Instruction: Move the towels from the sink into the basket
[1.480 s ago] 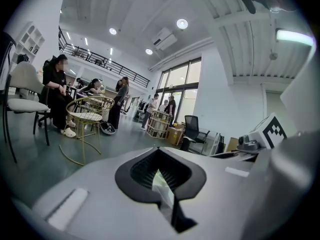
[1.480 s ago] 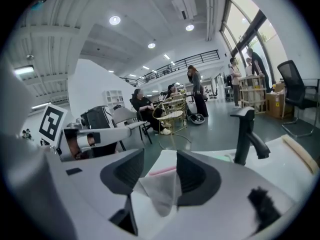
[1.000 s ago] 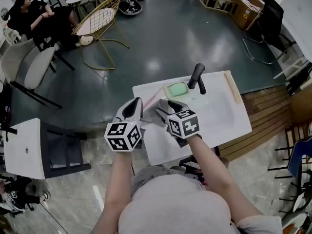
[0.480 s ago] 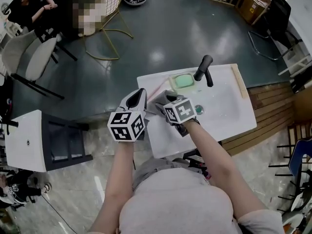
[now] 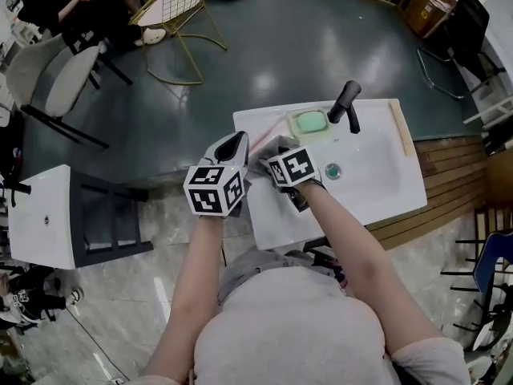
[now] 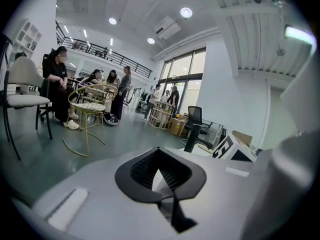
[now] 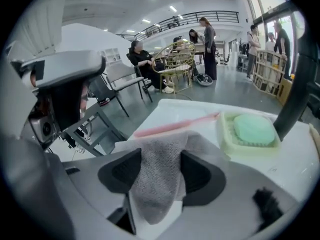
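In the right gripper view a grey knitted towel [image 7: 159, 181] hangs pinched between the jaws of my right gripper [image 7: 160, 171], which is shut on it. From the head view the towel [image 5: 275, 145] is held over the left part of the white sink [image 5: 377, 175], with the right gripper [image 5: 271, 155] just behind it. My left gripper [image 5: 234, 145] hovers at the sink's left edge, close beside the right one. Its pads [image 6: 175, 184] meet with nothing gripped. No basket shows in any view.
A green soap [image 5: 309, 122] in its dish, a pink toothbrush [image 5: 267, 135] and a black faucet [image 5: 346, 103] stand along the sink's far side, the drain [image 5: 333, 170] mid-basin. A white table [image 5: 40, 227] and dark rack [image 5: 112, 223] stand left. Chairs and people are beyond.
My right gripper has carried the grey towel leftward across the sink, closer to the left gripper. The left gripper has stayed by the sink's left edge.
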{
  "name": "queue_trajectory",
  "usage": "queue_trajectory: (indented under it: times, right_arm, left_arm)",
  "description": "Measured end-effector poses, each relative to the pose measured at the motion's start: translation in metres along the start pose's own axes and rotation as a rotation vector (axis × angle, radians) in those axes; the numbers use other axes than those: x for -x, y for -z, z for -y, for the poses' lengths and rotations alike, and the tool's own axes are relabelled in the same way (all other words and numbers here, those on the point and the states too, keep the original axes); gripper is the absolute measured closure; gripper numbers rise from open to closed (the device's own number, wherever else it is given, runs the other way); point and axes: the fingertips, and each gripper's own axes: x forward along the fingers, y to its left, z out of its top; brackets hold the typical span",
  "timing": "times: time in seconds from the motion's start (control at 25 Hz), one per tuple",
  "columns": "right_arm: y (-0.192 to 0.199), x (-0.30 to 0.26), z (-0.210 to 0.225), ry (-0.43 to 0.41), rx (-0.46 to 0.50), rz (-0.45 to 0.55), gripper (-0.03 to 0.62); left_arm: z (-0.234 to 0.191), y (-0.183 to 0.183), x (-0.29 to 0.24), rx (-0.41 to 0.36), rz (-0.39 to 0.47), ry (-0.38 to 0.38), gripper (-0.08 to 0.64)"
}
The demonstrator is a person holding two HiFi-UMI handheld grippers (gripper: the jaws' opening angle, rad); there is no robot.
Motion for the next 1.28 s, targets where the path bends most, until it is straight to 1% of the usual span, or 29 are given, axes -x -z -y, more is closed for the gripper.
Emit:
queue_trajectory:
  times: [0.12,0.44,0.56,0.6,0.64,0.68,0.72,0.8,1.0,1.28]
  right_arm:
    - [-0.001,-0.002,0.001,0.016,0.026,-0.001,0.351]
    - [-0.001,0.001,0.001,0.04,0.024,0.01,0.353]
    - [0.0,0.002,0.001,0.051,0.032,0.007,0.363]
    - [0.0,0.002,0.002,0.062,0.047,0.002,0.4]
    - [0.001,0.002,0.002,0.078,0.071,-0.006,0.52]
    - [0.002,0.002,0.003,0.091,0.096,-0.016,0.541]
    - [0.004,0.002,0.003,0.098,0.114,-0.024,0.544]
    - [0.004,0.003,0.001,0.098,0.118,-0.021,0.546]
    - [-0.009,0.015,-0.003,0.098,0.117,0.052,0.546]
    - [-0.012,0.035,-0.006,0.099,0.123,0.105,0.546]
  left_arm:
    - [-0.004,-0.001,0.001,0.011,0.007,-0.007,0.555]
    - [-0.006,-0.002,0.007,0.022,0.013,-0.01,0.555]
    - [-0.007,-0.002,0.008,0.021,0.015,-0.011,0.555]
    - [-0.007,-0.002,0.008,0.02,0.015,-0.012,0.555]
    - [-0.008,-0.002,0.009,0.02,0.015,-0.013,0.555]
    - [-0.008,-0.002,0.01,0.02,0.014,-0.014,0.555]
    - [-0.008,-0.002,0.01,0.019,0.014,-0.014,0.555]
    - [-0.008,-0.001,0.012,0.019,0.013,-0.014,0.555]
    - [-0.007,0.001,0.016,0.019,0.012,-0.014,0.555]
    - [0.004,0.0,0.023,0.02,0.018,-0.008,0.555]
